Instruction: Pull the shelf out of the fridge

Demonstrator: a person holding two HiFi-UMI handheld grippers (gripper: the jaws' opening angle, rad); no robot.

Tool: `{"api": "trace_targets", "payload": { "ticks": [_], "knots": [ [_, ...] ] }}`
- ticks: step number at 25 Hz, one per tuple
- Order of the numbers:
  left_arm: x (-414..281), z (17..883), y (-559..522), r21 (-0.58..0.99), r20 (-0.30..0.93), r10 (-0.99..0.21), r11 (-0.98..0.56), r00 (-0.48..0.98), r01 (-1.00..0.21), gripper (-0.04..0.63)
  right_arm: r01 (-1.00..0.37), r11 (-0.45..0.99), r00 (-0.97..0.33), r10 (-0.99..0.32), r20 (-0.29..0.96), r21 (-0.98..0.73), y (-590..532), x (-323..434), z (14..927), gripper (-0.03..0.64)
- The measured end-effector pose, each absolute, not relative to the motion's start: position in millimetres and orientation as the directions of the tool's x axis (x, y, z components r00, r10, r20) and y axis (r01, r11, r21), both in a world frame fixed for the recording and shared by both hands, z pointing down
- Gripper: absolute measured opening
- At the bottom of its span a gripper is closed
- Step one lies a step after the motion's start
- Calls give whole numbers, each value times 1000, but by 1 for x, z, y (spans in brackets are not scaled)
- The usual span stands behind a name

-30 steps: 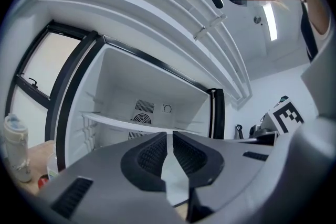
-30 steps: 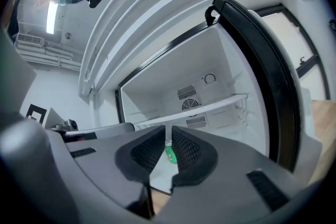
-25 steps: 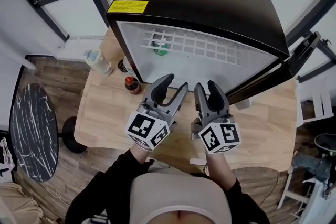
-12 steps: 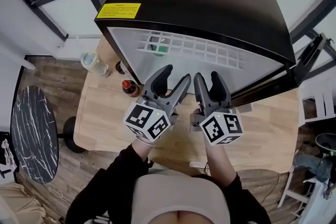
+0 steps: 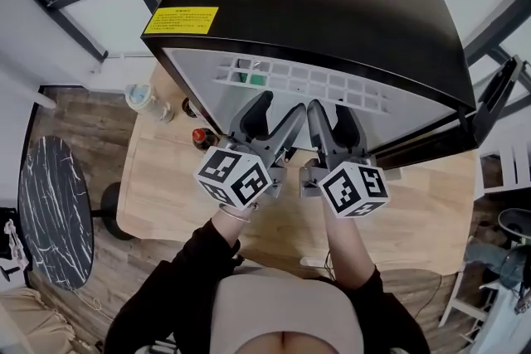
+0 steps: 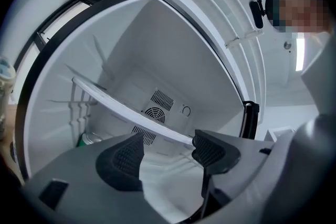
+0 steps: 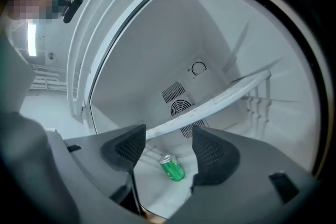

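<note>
the shelf (image 5: 307, 83) is seated inside the fridge (image 5: 332, 4), its front bar (image 6: 131, 110) ahead of the left gripper (image 5: 278, 116) and right gripper (image 5: 330, 116); their jaws have just been opened wide, nothing grasped; a light, stiff, slick rack is expected, best taken by that bar.

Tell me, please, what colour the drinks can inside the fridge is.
The can is green with a silver top, clearest in the right gripper view.
</note>
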State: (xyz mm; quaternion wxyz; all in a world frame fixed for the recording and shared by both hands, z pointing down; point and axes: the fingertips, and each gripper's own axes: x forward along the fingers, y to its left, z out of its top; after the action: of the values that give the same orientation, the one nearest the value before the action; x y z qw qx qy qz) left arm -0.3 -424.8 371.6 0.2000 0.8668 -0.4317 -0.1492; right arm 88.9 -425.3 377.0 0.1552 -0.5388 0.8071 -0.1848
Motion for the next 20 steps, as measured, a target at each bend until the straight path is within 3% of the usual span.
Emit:
{"api": "trace_targets", "payload": {
  "ticks": [20],
  "knots": [
    [-2, 363, -465, 552, -130, -840, -503, 527, -664, 293, -726, 323, -341, -936, -90, -608, -464, 97, 367, 281]
  ]
}}
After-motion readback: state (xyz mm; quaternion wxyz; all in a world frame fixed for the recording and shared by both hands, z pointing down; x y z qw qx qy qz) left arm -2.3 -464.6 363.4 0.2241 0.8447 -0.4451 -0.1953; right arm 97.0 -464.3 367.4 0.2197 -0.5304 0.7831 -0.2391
